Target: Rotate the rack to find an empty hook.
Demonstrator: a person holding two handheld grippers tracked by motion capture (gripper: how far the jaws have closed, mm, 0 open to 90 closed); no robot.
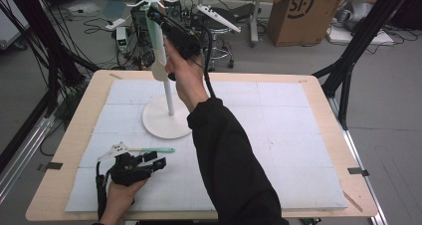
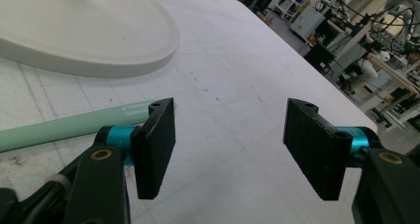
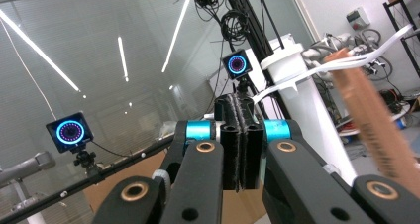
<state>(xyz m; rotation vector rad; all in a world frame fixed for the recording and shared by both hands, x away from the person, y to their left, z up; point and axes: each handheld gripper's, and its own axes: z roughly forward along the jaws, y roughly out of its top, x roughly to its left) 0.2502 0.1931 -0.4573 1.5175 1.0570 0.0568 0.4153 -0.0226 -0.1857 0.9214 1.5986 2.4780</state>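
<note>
A white utensil stand (image 1: 161, 120) with a round base and thin hook arms on top stands at the middle of the mat. My right gripper (image 1: 152, 15) is raised to the hook arms. In the right gripper view its jaws (image 3: 240, 110) are pressed flat together with nothing seen between them. A green-handled utensil with a cream head (image 1: 157, 46) hangs straight down just below its tip. A second green-handled spatula (image 1: 134, 149) lies flat on the mat. My left gripper (image 1: 155, 161) rests beside it, open (image 2: 230, 144), with that handle (image 2: 59, 127) outside its left jaw.
The stand's base (image 2: 89, 35) lies just beyond the left gripper. A blurred brownish bar (image 3: 376, 125) hangs close on the right of the right gripper. A white padded mat (image 1: 278, 135) covers the wooden table. Boxes, cables and a black frame surround the table.
</note>
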